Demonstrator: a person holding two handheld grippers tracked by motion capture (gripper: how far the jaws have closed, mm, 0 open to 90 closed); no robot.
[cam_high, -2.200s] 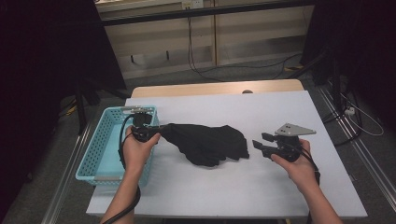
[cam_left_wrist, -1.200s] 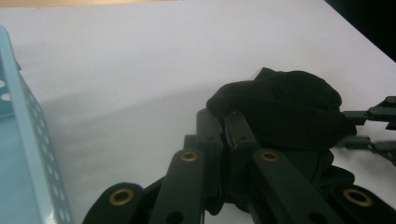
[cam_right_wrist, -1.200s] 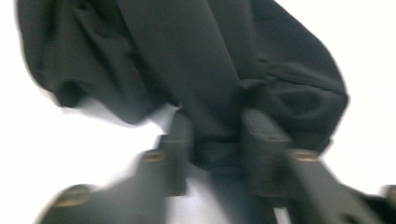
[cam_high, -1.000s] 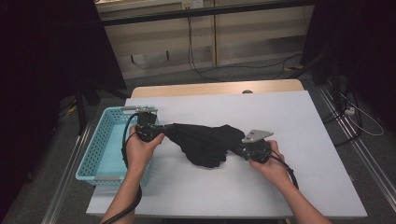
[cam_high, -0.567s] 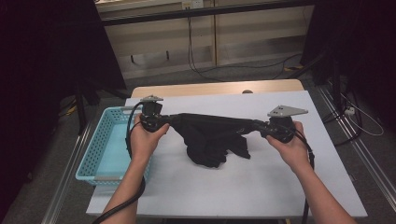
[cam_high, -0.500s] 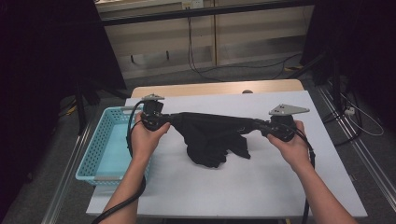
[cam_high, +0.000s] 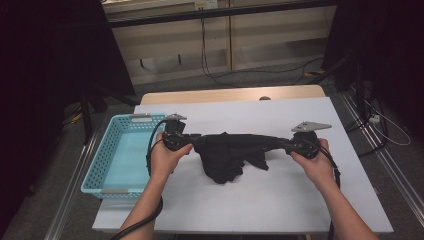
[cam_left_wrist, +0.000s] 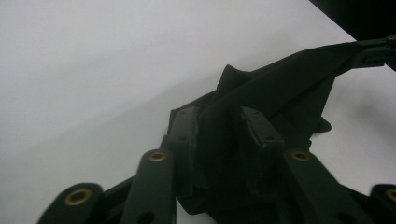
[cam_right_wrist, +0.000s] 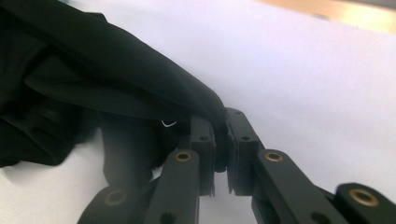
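Observation:
A black cloth (cam_high: 227, 152) hangs stretched between my two grippers over the white table (cam_high: 280, 200), and its middle sags onto the tabletop. My left gripper (cam_high: 192, 141) holds the cloth's left end; its jaws have just been opening. In the left gripper view they stand apart with a fold of the cloth (cam_left_wrist: 280, 88) still lying between the fingers (cam_left_wrist: 184, 130). My right gripper (cam_high: 283, 145) is shut on the cloth's right end. In the right gripper view its pads (cam_right_wrist: 201, 140) pinch a corner of the cloth (cam_right_wrist: 116, 60).
A light blue plastic basket (cam_high: 95, 170) stands at the table's left edge, just left of my left hand. A bare wooden strip (cam_high: 225, 95) runs along the far edge. Dark stands and cables surround the table on the floor.
Both grippers pulled the cloth apart and lifted it off the table. Since half a second ago the left gripper has come lower and nearer the person, and the stretched cloth sits lower.

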